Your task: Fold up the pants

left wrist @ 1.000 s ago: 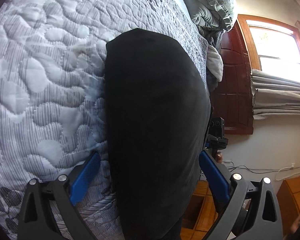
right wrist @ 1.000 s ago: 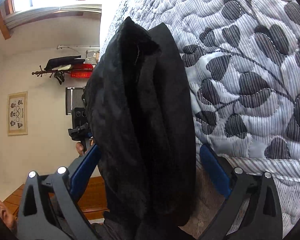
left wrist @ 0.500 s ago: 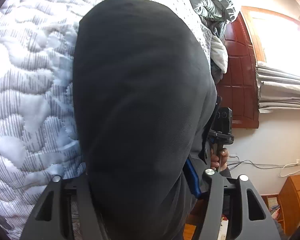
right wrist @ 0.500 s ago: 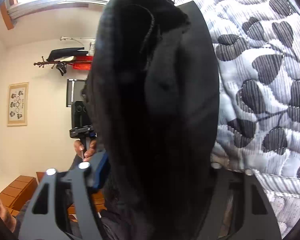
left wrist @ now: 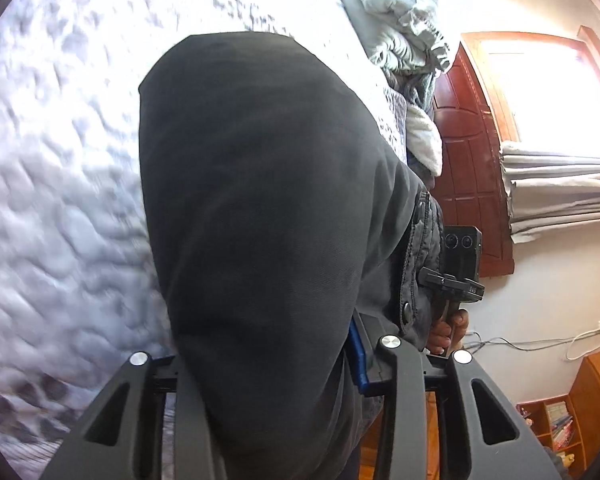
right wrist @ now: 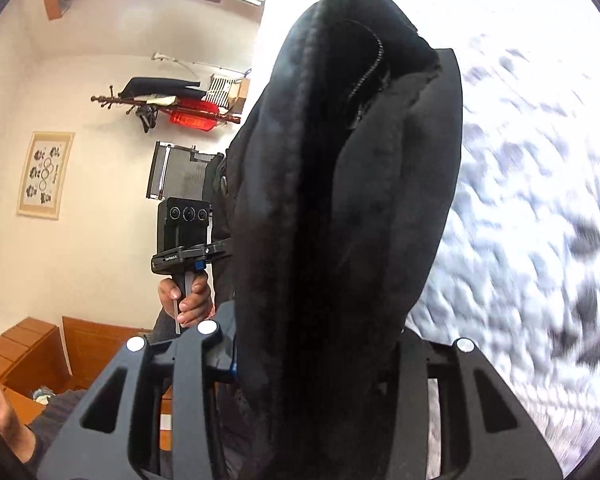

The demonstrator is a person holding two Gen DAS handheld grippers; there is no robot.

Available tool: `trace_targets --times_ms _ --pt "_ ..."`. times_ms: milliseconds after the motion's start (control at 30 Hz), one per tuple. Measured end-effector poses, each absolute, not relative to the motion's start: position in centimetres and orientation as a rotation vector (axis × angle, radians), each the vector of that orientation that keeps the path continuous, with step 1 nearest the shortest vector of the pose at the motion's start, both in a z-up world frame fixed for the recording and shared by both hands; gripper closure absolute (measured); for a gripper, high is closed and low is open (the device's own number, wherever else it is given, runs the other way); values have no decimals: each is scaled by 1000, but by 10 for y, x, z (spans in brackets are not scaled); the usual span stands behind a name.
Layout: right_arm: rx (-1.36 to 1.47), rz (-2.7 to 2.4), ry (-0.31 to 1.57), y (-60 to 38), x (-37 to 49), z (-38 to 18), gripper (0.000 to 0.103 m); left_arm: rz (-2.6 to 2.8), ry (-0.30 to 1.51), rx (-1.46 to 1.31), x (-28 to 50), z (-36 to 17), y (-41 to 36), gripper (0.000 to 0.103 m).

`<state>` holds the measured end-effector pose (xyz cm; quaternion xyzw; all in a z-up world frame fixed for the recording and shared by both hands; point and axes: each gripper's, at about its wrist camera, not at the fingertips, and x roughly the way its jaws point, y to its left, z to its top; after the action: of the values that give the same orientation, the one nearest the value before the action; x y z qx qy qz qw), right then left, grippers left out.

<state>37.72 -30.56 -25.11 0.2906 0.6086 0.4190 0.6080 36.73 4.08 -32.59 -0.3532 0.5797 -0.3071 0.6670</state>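
Observation:
The black pants (left wrist: 260,208) fill the middle of the left wrist view, lifted above the grey quilted bed (left wrist: 60,160). My left gripper (left wrist: 268,364) is shut on one end of them; its blue pads are mostly hidden by cloth. In the right wrist view the pants (right wrist: 340,220) hang bunched, fleece lining and a zipper showing. My right gripper (right wrist: 312,360) is shut on that end. Each view shows the other gripper, the right one in the left wrist view (left wrist: 456,276) and the left one in the right wrist view (right wrist: 188,240), held in a hand past the bed's edge.
Pillows and bedding (left wrist: 400,20) lie at the head of the bed by a wooden headboard (left wrist: 472,168) and window. A coat rack (right wrist: 168,104) and a radiator (right wrist: 180,176) stand against the wall. Wooden drawers (right wrist: 28,344) are on the floor. The bed quilt (right wrist: 540,200) is blurred.
Both grippers have closed from wide open onto the pants and lifted them off the bed. The pants now hang between them and the views are blurred by motion.

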Motion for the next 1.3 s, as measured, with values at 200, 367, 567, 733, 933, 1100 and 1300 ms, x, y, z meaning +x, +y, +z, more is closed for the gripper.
trace_targets --times_ms 200,367,567,733,933,1100,1300 --pt "618 1000 1400 -231 462 -235 63 -619 1276 -777 431 -306 104 64" --pt "601 1003 1422 -172 533 -245 63 -565 1277 -833 485 -321 152 64" --pt "572 993 1490 -117 579 -271 63 -515 1343 -882 519 -362 193 64" --pt "612 989 1527 -110 585 -297 63 -538 1359 -897 521 -378 203 63" --pt "676 971 1549 -109 586 -323 54 -544 1341 -910 521 -394 202 54" --pt "665 940 1512 -136 580 -319 42 -511 1249 -933 506 -381 214 40" --pt "553 862 1441 -161 577 -284 39 -399 1202 -820 483 -358 228 34"
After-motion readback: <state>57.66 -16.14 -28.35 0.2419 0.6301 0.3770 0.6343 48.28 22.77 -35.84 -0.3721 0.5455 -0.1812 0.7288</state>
